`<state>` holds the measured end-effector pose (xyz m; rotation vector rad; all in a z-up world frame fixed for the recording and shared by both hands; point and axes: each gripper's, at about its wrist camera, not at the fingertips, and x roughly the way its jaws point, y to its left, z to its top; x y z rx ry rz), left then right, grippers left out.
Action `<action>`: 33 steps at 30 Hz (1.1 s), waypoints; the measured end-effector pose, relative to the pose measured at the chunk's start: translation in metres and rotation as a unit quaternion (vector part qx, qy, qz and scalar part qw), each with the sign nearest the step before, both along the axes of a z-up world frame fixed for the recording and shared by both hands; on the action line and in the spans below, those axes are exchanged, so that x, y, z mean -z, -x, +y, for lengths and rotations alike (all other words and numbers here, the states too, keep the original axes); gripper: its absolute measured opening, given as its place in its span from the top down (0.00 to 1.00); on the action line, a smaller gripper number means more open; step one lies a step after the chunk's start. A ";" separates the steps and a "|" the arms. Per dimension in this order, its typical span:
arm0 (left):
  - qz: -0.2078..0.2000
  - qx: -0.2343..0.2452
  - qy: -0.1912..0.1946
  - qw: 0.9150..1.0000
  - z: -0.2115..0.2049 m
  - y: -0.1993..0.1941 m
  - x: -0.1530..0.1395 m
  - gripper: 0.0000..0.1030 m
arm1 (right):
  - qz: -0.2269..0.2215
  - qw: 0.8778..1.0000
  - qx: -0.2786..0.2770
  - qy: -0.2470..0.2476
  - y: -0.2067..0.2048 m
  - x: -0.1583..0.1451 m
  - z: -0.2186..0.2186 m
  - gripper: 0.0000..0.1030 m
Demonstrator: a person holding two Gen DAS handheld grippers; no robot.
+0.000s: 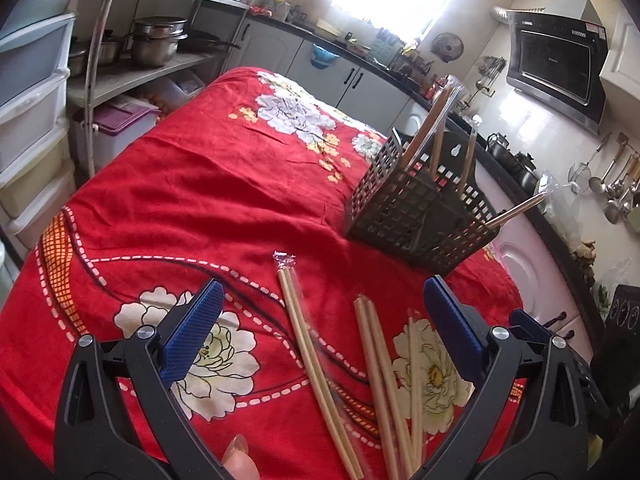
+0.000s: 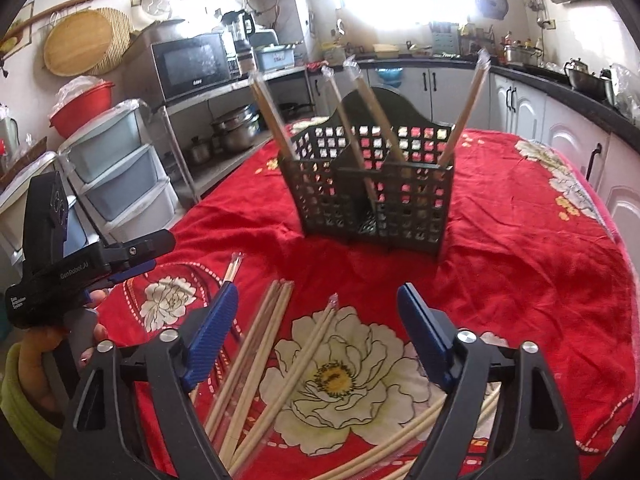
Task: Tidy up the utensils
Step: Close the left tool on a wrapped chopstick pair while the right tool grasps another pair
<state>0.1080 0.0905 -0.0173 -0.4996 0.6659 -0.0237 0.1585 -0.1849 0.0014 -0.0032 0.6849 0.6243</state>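
A dark perforated utensil holder (image 1: 416, 216) (image 2: 372, 196) stands on the red flowered tablecloth (image 1: 208, 184) (image 2: 520, 240) and holds several plastic-wrapped chopstick pairs upright. More wrapped chopstick pairs (image 1: 320, 372) (image 2: 260, 364) lie loose on the cloth in front of it. My left gripper (image 1: 320, 332) is open and empty above the loose chopsticks; it also shows at the left of the right wrist view (image 2: 132, 256). My right gripper (image 2: 316, 340) is open and empty over the loose chopsticks.
Plastic drawer units (image 2: 120, 168) and a metal shelf with pots (image 1: 156, 44) stand left of the table. A microwave (image 2: 192, 64) sits on the shelf. Kitchen counters and cabinets (image 2: 520, 96) run behind and to the right.
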 end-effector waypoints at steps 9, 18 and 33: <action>0.031 0.022 0.016 0.999 -0.005 -0.012 0.027 0.33 | 0.035 0.999 -0.010 0.023 -0.011 0.022 0.018 0.40; 0.052 0.033 0.027 0.998 -0.007 -0.024 0.043 0.45 | 0.067 0.997 -0.003 0.033 -0.027 0.042 0.026 0.47; 0.083 0.030 0.028 0.996 -0.004 -0.052 0.058 0.47 | 0.096 0.994 -0.001 0.042 -0.053 0.058 0.038 0.56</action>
